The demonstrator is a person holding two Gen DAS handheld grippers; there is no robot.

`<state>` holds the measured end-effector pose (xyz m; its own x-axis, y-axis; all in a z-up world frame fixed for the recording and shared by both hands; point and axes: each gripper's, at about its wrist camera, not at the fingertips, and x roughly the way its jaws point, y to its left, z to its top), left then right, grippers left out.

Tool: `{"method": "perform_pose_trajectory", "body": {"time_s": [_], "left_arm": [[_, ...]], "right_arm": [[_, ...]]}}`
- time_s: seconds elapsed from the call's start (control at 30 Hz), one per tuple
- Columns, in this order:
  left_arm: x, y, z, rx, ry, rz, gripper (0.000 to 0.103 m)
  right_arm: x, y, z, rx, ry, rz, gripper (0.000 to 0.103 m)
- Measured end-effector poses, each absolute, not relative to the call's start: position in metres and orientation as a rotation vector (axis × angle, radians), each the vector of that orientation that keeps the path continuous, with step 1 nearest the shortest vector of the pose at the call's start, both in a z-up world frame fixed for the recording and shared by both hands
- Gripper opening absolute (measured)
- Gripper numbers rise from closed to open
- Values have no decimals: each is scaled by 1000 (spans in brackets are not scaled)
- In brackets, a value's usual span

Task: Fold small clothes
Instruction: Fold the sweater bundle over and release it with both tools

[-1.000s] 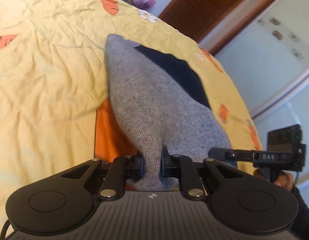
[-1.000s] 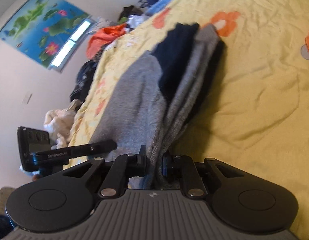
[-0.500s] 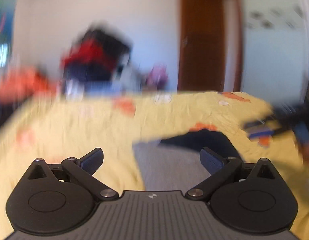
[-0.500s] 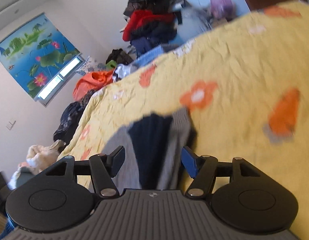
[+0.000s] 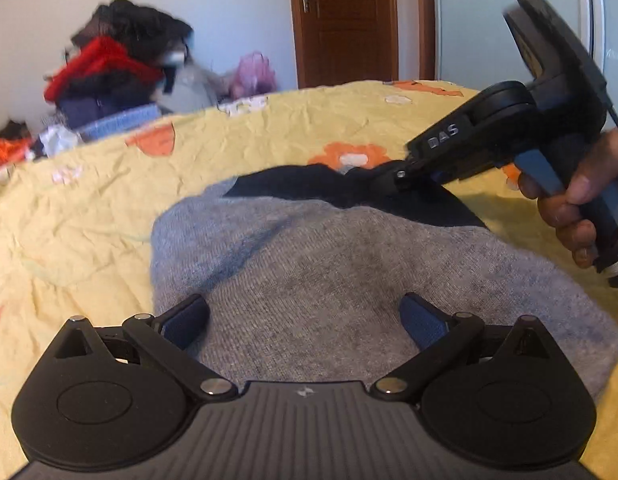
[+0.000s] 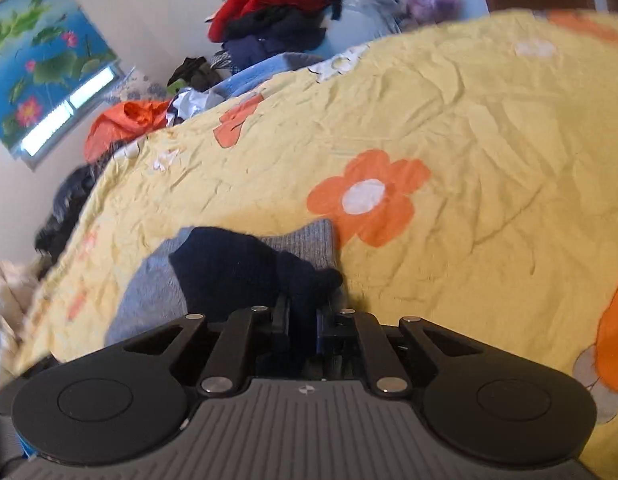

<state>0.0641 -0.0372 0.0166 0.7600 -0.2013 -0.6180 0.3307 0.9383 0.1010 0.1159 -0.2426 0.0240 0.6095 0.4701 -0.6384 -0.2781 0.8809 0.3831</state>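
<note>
Since the earlier frame, right tongs (image 6: 303, 316) had clamped the dark navy part of the grey garment (image 5: 333, 280), which lay flat on the yellow bed (image 5: 89, 216). Left tongs (image 5: 305, 320) hovered spread apart above it. Garment's near edge was hidden.

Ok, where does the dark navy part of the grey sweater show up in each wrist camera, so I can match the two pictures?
Left wrist view: the navy part lies at centre, along the grey sweater's far edge, where the right gripper pinches it.
Right wrist view: the navy part sits low, left of centre, bunched between the shut jaws.
Shared landmark: the orange flower printed on the yellow bedspread, just beyond it.
</note>
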Motion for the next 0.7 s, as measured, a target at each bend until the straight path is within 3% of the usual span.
{"method": "perform_pose_trajectory", "body": {"time_s": [0.1,0.17,0.27,0.4,0.53,0.7], "left_arm": [[61,-35,35,187,700,-316,103],[57,-26,54,148,664,-370,103],[60,-31,65,251,542,-374,103],[114,-46,35,342,685,-380,103],[127,-31,19,190,699,-404,103],[121,-34,16,195,683,-381,103]], "right_arm": [[98,-233,47,159,719,367,50],[86,-237,70,235,640,396,50],[92,-223,87,378,647,508,61],[126,-195,52,507,839,540,66],[126,-201,18,485,775,498,46],[130,-206,24,511,808,515,45]]}}
